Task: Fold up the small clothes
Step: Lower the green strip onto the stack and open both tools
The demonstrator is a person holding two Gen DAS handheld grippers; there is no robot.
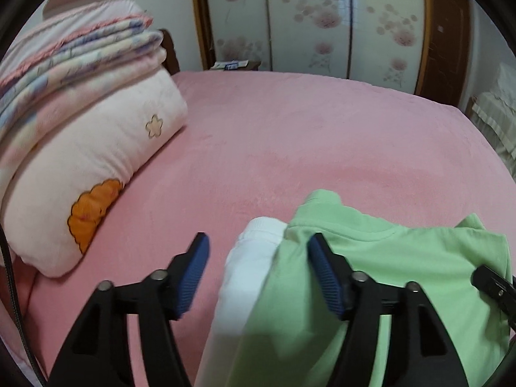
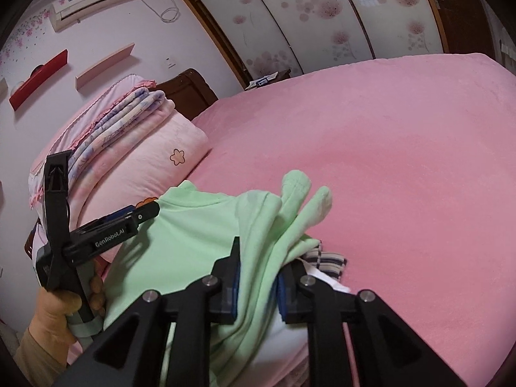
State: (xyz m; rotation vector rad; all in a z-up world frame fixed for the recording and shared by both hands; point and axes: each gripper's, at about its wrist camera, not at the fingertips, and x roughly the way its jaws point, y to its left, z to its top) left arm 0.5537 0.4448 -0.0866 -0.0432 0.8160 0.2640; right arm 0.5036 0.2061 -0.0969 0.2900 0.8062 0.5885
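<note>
The green garment (image 1: pixel 403 267) lies bunched on the near right part of the pink bed (image 1: pixel 290 135), over a white piece (image 1: pixel 248 267). The left gripper (image 1: pixel 258 245) has its 2 fingers wide apart, pressing nothing. The right gripper (image 2: pixel 258 277) has its fingers slightly apart, with green cloth bunched between them and touching the pads.

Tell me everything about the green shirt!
The green shirt is light mint green and looks like soft, stretchy cotton. It lies rumpled and bunched on the pink bed, with loose ends sticking up. A white cloth lies against one edge, and a striped cloth peeks out beneath it. The right tool has a gathered fold between its blue pads. The left tool stands open over the shirt's edge, not gripping it.
</note>
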